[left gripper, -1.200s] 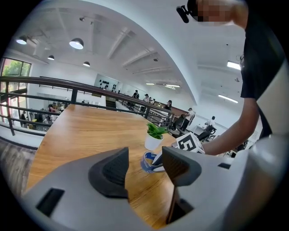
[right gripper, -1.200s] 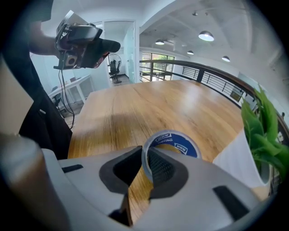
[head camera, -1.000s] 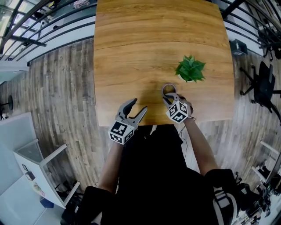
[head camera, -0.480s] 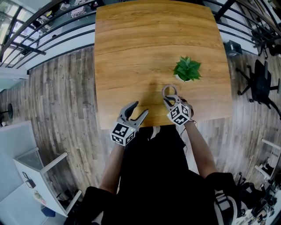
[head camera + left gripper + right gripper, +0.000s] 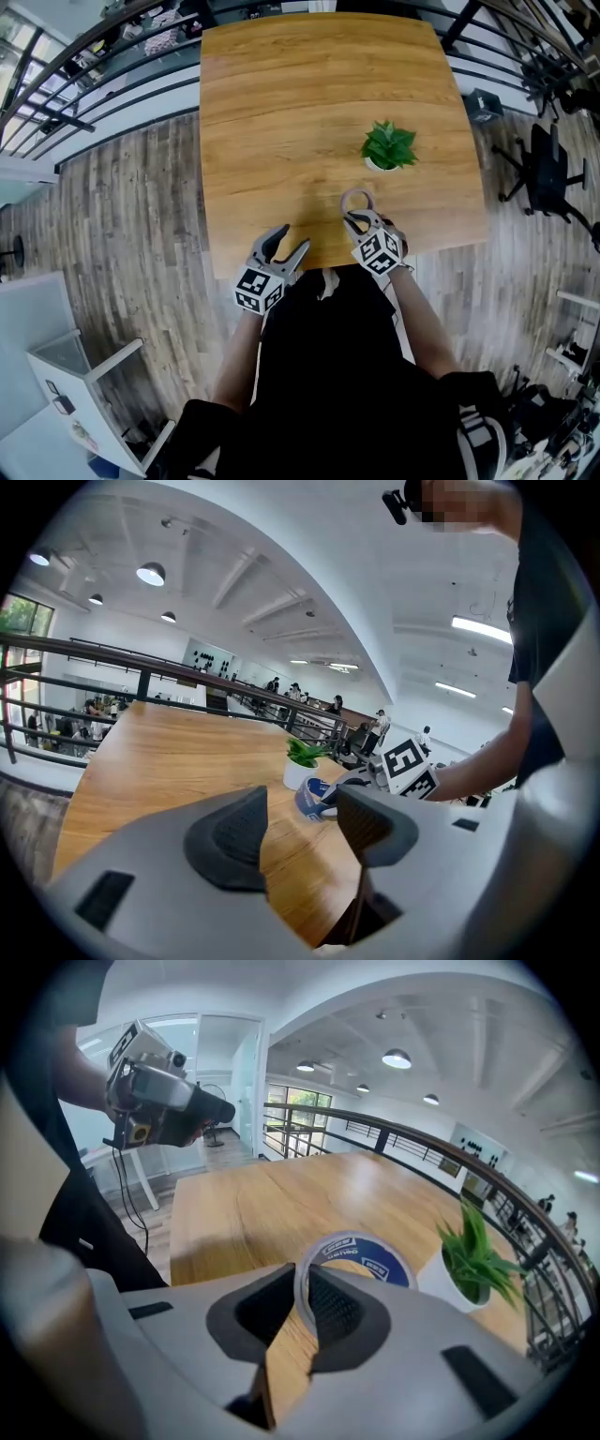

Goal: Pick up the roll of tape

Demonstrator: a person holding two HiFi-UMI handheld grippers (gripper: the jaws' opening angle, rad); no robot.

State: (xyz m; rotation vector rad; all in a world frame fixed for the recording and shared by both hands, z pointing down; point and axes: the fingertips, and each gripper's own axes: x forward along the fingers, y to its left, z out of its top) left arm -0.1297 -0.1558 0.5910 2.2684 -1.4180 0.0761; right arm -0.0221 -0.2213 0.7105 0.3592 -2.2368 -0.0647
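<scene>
The roll of tape [image 5: 357,200], grey-walled with a blue printed core, is pinched by its wall between the jaws of my right gripper [image 5: 360,219] near the table's front edge. In the right gripper view the roll [image 5: 361,1254] stands on edge, with the pads closed on its near wall at my right gripper [image 5: 302,1309], a little above the wood. My left gripper [image 5: 283,246] hovers at the front edge, left of the roll, open and holding nothing. In the left gripper view its open jaws [image 5: 300,829] frame the distant roll [image 5: 312,799].
A small potted plant [image 5: 386,147] in a white pot stands just beyond the roll, close to its right. The wooden table [image 5: 281,112] stretches away behind it. Railings and plank floor lie around the table, and office chairs [image 5: 544,178] stand at the right.
My right gripper has risen with the tape roll held in it, tilting slightly. The left gripper has drifted a little along the table's front edge, still open.
</scene>
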